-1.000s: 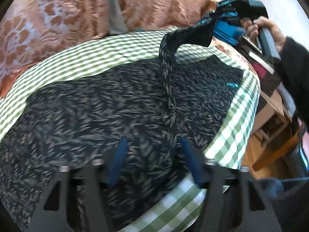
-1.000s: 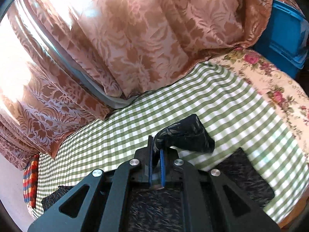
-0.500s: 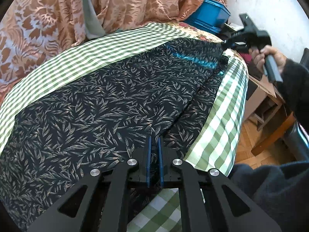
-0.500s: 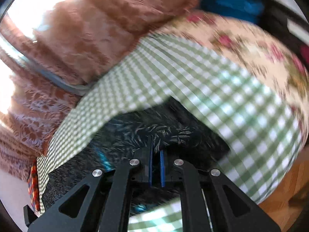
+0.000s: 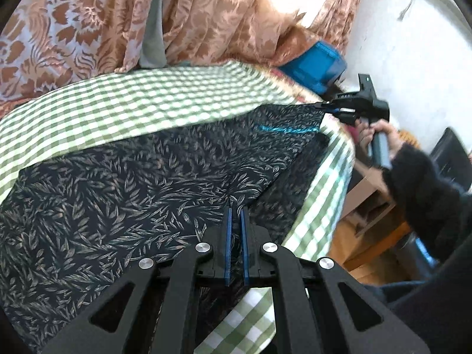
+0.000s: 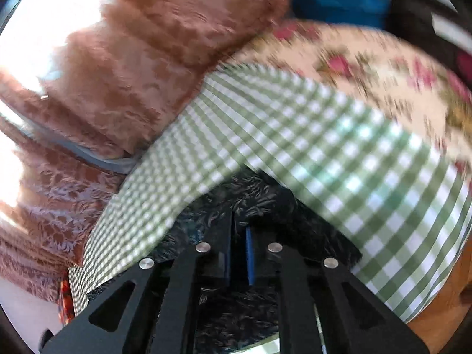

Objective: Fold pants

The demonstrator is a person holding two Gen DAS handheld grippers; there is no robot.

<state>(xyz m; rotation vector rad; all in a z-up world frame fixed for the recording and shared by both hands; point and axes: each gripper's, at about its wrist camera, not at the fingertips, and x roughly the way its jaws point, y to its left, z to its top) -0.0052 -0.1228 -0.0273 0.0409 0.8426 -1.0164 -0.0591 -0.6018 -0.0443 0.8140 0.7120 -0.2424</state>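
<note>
Dark leaf-print pants lie spread on a green checked cloth. My left gripper is shut on the pants' near edge, at the table's front. My right gripper shows at the far right of the left wrist view, shut on the far end of the pants and holding it taut and lifted. In the right wrist view my right gripper is shut on the pants above the checked cloth.
Patterned pink-brown curtains hang behind the table. A blue bin stands at the far right corner. A floral cloth lies under the checked one. Wooden furniture and floor lie to the right.
My left gripper closed on the pants' near edge. My right gripper pulled the lifted fabric away to the right, so the folded layer now lies stretched flat over the pants.
</note>
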